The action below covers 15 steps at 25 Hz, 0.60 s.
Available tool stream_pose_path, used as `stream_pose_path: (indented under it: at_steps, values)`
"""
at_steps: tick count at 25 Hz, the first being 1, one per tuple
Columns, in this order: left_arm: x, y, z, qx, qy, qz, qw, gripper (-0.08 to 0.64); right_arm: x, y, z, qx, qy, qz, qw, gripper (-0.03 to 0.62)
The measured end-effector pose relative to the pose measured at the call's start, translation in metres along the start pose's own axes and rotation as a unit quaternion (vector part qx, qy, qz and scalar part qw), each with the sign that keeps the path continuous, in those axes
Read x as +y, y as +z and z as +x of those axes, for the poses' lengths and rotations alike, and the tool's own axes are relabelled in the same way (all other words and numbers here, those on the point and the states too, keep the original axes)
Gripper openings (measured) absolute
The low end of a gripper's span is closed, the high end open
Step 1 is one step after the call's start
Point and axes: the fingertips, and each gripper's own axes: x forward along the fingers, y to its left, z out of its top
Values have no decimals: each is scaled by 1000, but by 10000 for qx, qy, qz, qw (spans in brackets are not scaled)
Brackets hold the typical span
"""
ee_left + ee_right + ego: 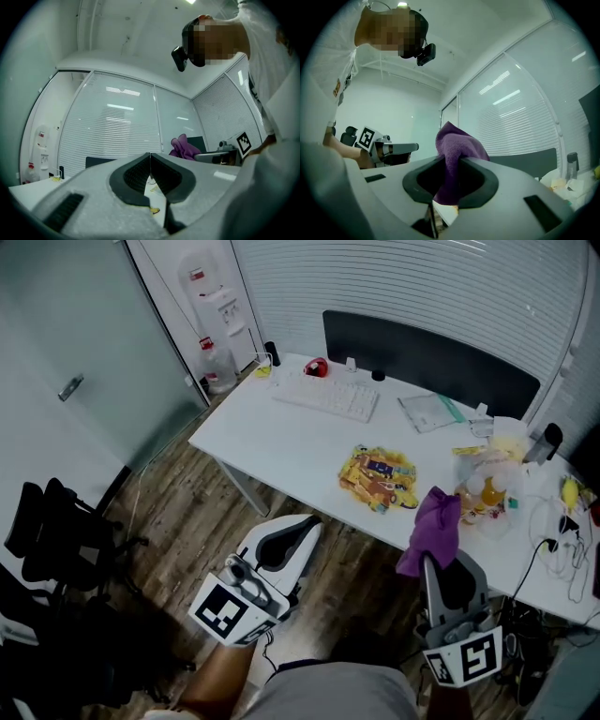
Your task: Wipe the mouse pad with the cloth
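Soft, crumpled purple cloth (432, 526) sits clamped in the right gripper (432, 561) just before the flat white desk (281, 439); the left gripper (307, 523) is pressed together, empty.

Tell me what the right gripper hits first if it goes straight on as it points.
Likely the near edge of the white table, just ahead of the right gripper and its purple cloth. The clear bag lies beyond. Height is unclear, so it might pass over the edge.
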Motion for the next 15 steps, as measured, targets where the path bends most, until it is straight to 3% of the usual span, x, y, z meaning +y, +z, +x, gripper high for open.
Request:
stream_pose_path:
  at_steps: [15]
  values:
    - [26,-16,61,143,124,110,9998,17,-56,-12,49,-14,180,60,9998,69]
